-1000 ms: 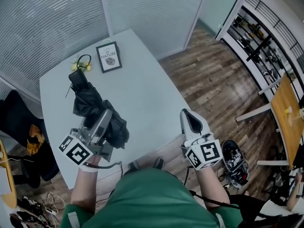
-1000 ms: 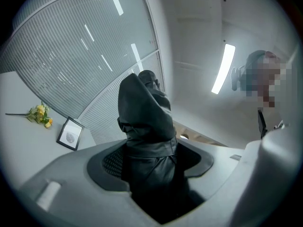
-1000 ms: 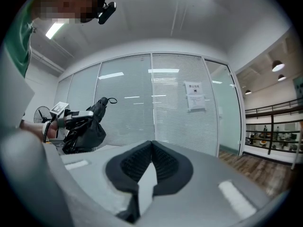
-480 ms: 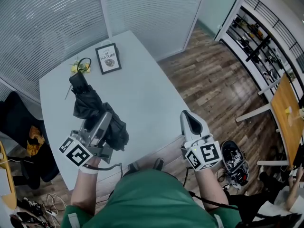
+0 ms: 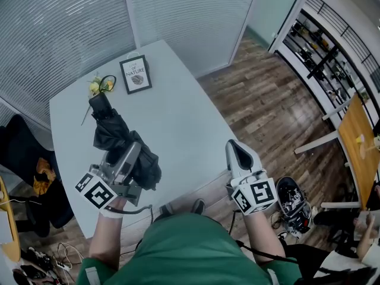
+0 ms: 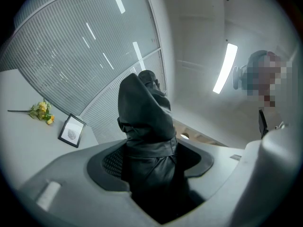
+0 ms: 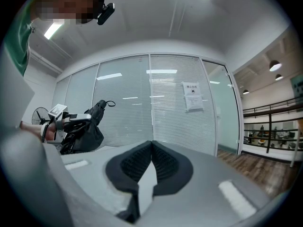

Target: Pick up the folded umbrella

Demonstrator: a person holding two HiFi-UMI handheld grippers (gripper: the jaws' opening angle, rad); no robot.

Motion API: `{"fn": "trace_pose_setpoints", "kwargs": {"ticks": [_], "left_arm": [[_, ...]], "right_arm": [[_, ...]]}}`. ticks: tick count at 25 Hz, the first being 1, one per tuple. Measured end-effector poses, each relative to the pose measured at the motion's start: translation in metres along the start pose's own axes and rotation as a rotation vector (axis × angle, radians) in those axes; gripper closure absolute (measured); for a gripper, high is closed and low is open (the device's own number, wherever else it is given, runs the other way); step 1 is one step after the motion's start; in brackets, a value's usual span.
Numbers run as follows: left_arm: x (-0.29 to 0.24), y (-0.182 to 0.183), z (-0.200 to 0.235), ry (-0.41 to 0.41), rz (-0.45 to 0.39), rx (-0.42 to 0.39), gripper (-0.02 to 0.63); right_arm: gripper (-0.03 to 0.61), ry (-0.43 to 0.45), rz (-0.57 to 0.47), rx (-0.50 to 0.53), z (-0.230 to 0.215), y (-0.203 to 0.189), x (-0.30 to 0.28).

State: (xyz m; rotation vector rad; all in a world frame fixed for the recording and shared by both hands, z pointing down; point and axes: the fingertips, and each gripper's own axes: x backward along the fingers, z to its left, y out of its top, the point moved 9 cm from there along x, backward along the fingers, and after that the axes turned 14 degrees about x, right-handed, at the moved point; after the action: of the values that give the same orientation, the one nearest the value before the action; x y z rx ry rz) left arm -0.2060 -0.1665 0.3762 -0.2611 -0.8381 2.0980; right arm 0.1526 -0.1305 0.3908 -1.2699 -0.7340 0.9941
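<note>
The folded black umbrella [image 5: 114, 130] is over the left side of the white table [image 5: 178, 117]. Its handle end with a strap loop points toward the far edge. My left gripper [image 5: 132, 153] is shut on the umbrella's bunched fabric near its nearer end. In the left gripper view the umbrella [image 6: 144, 122] fills the gap between the jaws of that gripper [image 6: 151, 150] and sticks out ahead. The right gripper view shows the umbrella [image 7: 83, 126] held clear of the tabletop. My right gripper [image 5: 237, 150] hovers at the table's near right edge, and its own view shows the right gripper [image 7: 151, 148] shut on nothing.
A framed picture [image 5: 135, 73] and a small bunch of yellow flowers [image 5: 98, 86] lie at the table's far left corner. Glass walls with blinds stand behind the table. Wooden floor, a shelf and other furniture lie to the right.
</note>
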Motion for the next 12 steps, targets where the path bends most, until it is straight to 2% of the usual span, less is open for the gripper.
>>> {"fn": "trace_pose_setpoints", "kwargs": {"ticks": [12], "left_arm": [[-0.0002,-0.0001,0.0013,-0.002,0.012,-0.005,0.311]], "right_arm": [[0.574,-0.005,-0.001,0.002,0.0008,-0.0005,-0.0010]]}}
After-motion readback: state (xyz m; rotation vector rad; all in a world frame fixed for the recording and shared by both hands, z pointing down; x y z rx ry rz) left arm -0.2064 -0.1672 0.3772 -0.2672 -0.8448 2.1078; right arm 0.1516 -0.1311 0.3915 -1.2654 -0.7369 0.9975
